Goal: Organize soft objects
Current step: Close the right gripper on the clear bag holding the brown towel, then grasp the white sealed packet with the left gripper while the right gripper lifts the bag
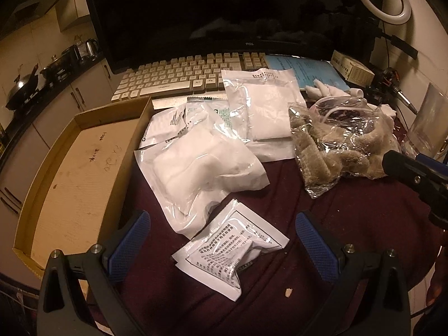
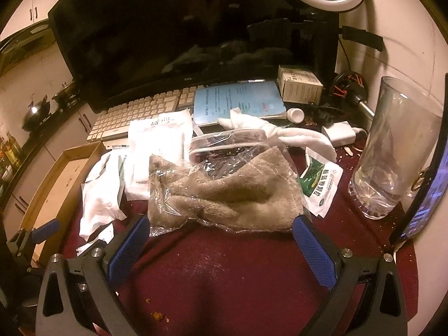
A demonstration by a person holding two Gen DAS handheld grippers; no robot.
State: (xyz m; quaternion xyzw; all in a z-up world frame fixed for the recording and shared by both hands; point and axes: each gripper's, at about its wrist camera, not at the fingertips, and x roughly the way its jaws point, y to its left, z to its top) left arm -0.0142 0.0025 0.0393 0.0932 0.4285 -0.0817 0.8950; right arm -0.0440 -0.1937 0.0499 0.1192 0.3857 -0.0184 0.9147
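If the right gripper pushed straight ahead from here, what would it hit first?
Most likely the brown fluffy cloth in its clear bag, lying right ahead between the open fingers of the right gripper; exact depth is hard to judge.

"TCL" in pale letters on the lower bezel of the dark monitor (image 1: 249,44). "Alt" and "Fn" on two brown keys of the keyboard (image 1: 182,77). "板蓝根颗粒" in white characters on the green-and-white sachet (image 2: 322,187). Dense black Chinese print on the small white packet (image 1: 232,252), too small to read. Faint handwritten scribbles inside the cardboard tray (image 1: 84,168), illegible.
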